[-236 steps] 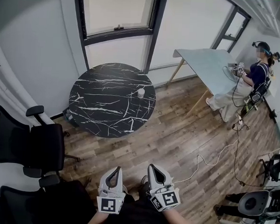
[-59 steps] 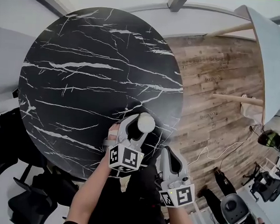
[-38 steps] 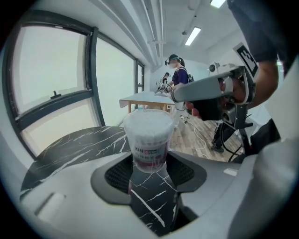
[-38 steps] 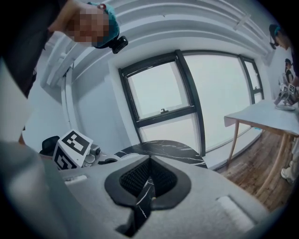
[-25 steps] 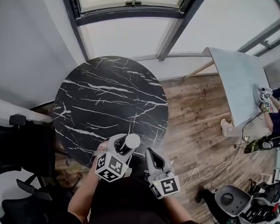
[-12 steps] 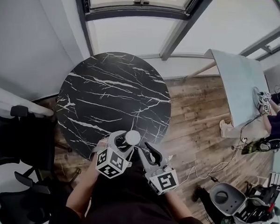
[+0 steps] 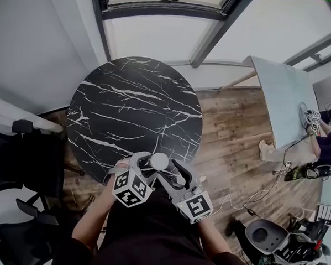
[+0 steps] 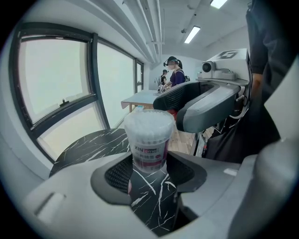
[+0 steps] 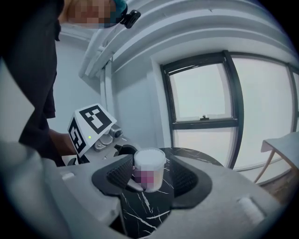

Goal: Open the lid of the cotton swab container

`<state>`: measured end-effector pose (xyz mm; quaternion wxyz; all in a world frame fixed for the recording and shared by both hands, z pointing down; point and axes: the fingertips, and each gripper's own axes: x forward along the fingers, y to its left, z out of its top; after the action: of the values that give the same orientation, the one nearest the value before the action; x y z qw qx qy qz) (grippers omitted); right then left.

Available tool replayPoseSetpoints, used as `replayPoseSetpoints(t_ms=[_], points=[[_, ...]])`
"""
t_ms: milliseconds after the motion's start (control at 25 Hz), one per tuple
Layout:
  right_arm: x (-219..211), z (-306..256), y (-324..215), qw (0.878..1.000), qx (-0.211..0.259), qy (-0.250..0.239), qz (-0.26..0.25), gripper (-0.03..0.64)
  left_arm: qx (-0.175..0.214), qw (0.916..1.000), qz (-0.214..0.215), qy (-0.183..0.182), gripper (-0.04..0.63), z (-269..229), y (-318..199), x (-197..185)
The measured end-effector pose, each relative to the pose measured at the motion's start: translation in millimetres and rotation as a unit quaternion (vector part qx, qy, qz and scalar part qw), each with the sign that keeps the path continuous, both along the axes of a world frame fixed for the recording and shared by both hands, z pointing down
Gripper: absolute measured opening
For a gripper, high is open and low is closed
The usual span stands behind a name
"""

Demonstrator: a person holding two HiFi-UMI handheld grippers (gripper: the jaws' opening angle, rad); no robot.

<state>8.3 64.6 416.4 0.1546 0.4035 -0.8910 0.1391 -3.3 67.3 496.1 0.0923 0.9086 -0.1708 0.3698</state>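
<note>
Holding the cotton swab container (image 8: 148, 140) upright, lid (image 8: 148, 120) on, clamped low on its body in the left gripper (image 8: 148, 172), by the near rim of the black marble table (image 7: 128, 108). Flanking it with the right gripper (image 9: 149, 179), jaws just opened wide, pads not pressing on it.

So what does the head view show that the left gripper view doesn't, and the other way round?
Only the head view: the black office chairs and the full round outline of the marble table. Only the left gripper view: the printed label on the cotton swab container, and the ceiling lights. Both: the container, part of the marble table and the window.
</note>
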Motion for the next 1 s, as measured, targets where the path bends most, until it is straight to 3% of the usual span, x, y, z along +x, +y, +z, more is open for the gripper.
replayPoseSetpoints(t_ms=[720,1000], points=[[-10,16,-2,0.999,-0.005,0.036,0.005,0.250,0.003,0.9999,0.000,-0.010,0.236,4,12,14],[-5,15,0,1.000,-0.010,0.019,0.010,0.247,0.009,0.9999,0.005,-0.002,0.236,1,14,13]])
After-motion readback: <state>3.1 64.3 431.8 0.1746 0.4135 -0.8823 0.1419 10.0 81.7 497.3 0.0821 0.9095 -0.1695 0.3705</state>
